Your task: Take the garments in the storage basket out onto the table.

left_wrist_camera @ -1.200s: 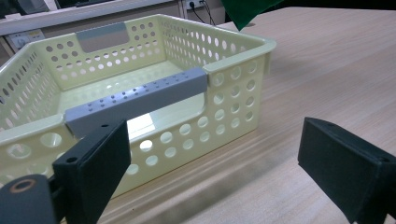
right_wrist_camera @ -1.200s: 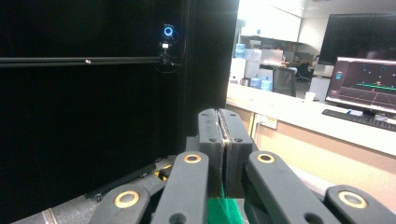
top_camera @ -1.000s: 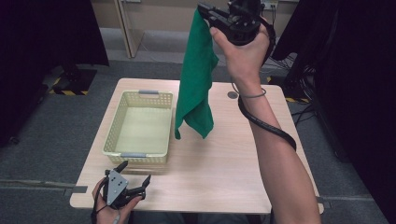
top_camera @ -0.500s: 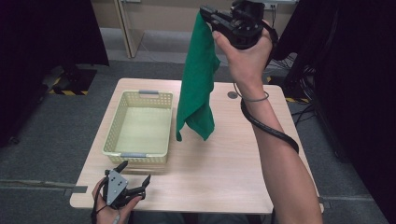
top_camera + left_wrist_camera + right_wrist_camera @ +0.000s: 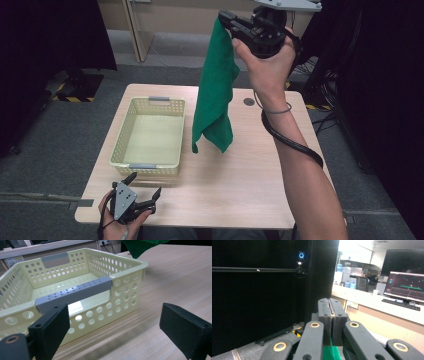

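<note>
My right tongs (image 5: 225, 21), clenched on the green cloth (image 5: 216, 95), have lifted it slightly higher; my left tongs (image 5: 145, 192) rest released beside the basket (image 5: 150, 137), the likely destination.

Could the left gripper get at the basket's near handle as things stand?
Probably yes: the left gripper rests open on the table just short of the basket, facing its grey handle with nothing between. The green cloth hangs off to the side.

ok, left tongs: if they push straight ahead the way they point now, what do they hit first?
Most likely the basket: the left tongs stand open, low over the table, and its near wall with the grey handle lies just ahead, toward the left jaw's side. The right jaw's path looks clear, though depth is uncertain.
</note>
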A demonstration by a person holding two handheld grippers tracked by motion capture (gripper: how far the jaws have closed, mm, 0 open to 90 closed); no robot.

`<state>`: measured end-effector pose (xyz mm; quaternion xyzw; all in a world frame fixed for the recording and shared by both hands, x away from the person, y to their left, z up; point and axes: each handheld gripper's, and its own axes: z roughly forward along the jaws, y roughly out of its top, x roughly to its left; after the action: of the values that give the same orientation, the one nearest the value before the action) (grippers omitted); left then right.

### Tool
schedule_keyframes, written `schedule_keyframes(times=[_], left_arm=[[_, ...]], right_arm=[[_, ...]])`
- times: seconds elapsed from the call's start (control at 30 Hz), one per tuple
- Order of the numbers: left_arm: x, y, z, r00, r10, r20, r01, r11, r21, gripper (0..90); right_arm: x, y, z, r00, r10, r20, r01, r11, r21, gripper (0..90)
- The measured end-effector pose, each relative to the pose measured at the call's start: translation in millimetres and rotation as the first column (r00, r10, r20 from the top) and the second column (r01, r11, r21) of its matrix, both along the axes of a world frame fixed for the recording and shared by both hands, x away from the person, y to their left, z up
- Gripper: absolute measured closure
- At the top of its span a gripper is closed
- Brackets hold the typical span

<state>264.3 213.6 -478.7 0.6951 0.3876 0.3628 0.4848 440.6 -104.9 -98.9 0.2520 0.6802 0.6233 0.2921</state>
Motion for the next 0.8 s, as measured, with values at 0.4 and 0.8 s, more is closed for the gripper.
schedule_keyframes(times=[0.4, 0.8], left_arm=[[-0.1, 0.0, 0.0, 1.0, 0.0, 0.001, 0.0, 1.0, -0.001, 8.5], [-0.2, -0.1, 0.0, 1.0, 0.002, 0.002, -0.002, 1.0, 0.0, 8.5]], right_arm=[[0.7, -5.4, -8.3, 1.0, -0.005, -0.008, 0.005, 1.0, -0.001, 88.8], [-0.5, -14.9, -16.9, 0.9998, -0.017, -0.014, 0.017, 0.9999, 0.003, 88.8]])
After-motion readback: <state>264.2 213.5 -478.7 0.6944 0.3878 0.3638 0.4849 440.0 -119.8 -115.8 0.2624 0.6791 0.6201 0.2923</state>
